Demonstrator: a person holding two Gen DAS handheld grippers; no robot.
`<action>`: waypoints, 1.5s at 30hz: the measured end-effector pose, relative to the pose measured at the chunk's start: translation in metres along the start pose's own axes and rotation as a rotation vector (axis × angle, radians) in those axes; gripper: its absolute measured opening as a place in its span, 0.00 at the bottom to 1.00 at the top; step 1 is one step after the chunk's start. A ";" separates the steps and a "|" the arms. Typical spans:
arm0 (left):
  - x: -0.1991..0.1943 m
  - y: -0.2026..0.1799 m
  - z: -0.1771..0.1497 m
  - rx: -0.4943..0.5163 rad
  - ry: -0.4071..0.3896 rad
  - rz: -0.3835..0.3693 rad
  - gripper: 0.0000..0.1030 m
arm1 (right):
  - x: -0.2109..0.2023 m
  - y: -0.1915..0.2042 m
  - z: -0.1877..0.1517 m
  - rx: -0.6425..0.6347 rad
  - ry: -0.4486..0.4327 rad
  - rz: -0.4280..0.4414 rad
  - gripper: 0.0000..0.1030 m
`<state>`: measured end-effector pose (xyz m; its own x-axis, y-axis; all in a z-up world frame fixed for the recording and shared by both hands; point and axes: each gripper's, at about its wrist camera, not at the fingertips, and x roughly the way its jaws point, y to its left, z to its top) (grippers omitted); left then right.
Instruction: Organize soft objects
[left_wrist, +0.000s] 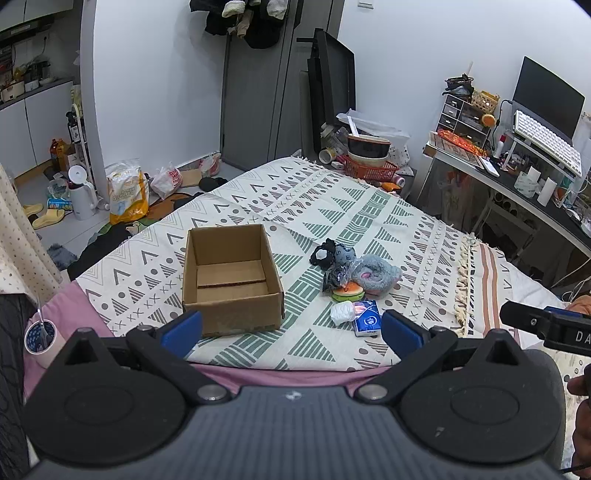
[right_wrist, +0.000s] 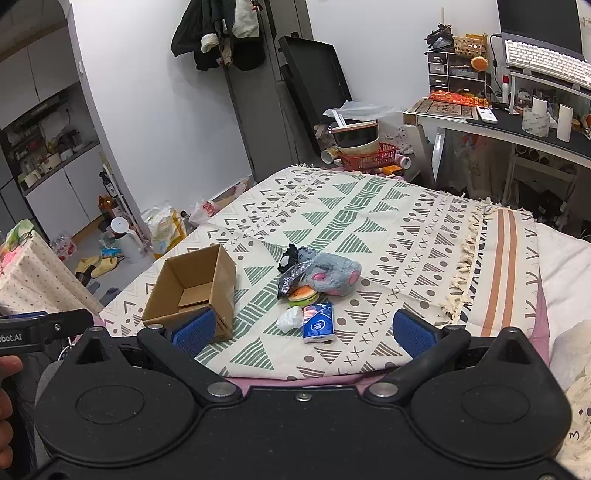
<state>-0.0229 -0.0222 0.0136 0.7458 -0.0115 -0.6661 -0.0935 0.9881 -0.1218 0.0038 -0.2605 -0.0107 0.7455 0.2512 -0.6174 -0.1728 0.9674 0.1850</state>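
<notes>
An open brown cardboard box (left_wrist: 232, 275) sat on the bed, on a cream blanket with green triangle patterns (left_wrist: 332, 206). The box was in the middle of the left wrist picture and looked empty inside. To the right of the box lay a small pile of soft things. A fluffy grey plush toy with pink ears (left_wrist: 376, 275) lay at the right of the pile. A black sock with a white spot (left_wrist: 323, 254) lay at the upper left of the pile, touching a crinkly dark plastic wrapper (left_wrist: 338, 275). A little squishy burger toy (left_wrist: 348, 290) sat just under the plush toy. Lower down, a white crumpled soft ball (left_wrist: 342, 312) touched a blue pack of tissues (left_wrist: 366, 318).

The left gripper (left_wrist: 291, 330) was at the bottom of its picture, opened wide, with nothing between its blue pads (left_wrist: 183, 330). It hung near the front edge of the bed, apart from the box.

The right gripper (right_wrist: 304, 332) was also opened wide and held nothing. In its picture the blue pack of tissues showed between its blue pads (right_wrist: 413, 330), but farther away on the blanket.
</notes>
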 end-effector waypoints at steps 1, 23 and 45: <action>0.000 0.000 -0.001 0.000 -0.001 0.000 0.99 | 0.000 0.000 0.001 -0.002 0.000 0.001 1.00; 0.024 -0.013 0.010 0.021 0.030 0.002 0.99 | 0.016 -0.009 0.010 -0.007 0.019 -0.001 1.00; 0.078 -0.031 0.029 0.004 0.061 -0.055 0.99 | 0.079 -0.037 0.022 0.047 0.098 0.016 1.00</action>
<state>0.0569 -0.0492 -0.0129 0.7080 -0.0751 -0.7022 -0.0509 0.9863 -0.1567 0.0832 -0.2770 -0.0494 0.6755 0.2712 -0.6856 -0.1523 0.9612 0.2302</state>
